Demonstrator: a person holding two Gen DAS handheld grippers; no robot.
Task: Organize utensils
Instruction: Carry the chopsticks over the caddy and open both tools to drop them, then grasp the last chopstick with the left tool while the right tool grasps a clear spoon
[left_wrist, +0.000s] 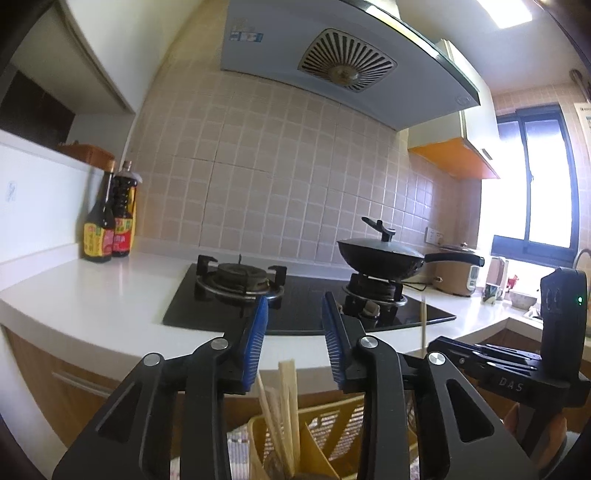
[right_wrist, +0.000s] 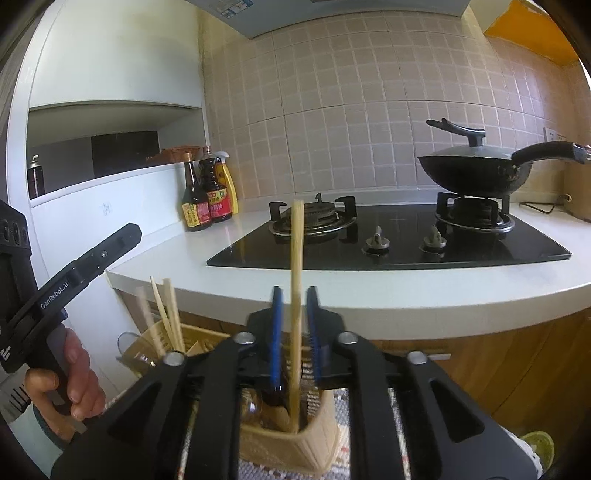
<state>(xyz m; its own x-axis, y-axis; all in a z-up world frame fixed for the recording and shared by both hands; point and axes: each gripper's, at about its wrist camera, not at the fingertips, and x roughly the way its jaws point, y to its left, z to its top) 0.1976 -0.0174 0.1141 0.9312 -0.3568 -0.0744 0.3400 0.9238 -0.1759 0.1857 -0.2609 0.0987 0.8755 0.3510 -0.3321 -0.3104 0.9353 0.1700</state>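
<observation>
Both tongs hang over a yellowish slotted utensil basket (right_wrist: 295, 443) sitting below the edge of the white counter (right_wrist: 369, 295), which makes sense since the chopsticks go in upright. The right tongs (right_wrist: 294, 332) are spread a little, with one chopstick (right_wrist: 296, 295) standing loose between the blue pads, its low end in the basket; the left tongs (left_wrist: 294, 332) are spread and empty above a bunch of chopsticks (left_wrist: 284, 406) already inside. Readable bits: "GenRobot.AI" on the left tool, "DAS" on the right one.
</observation>
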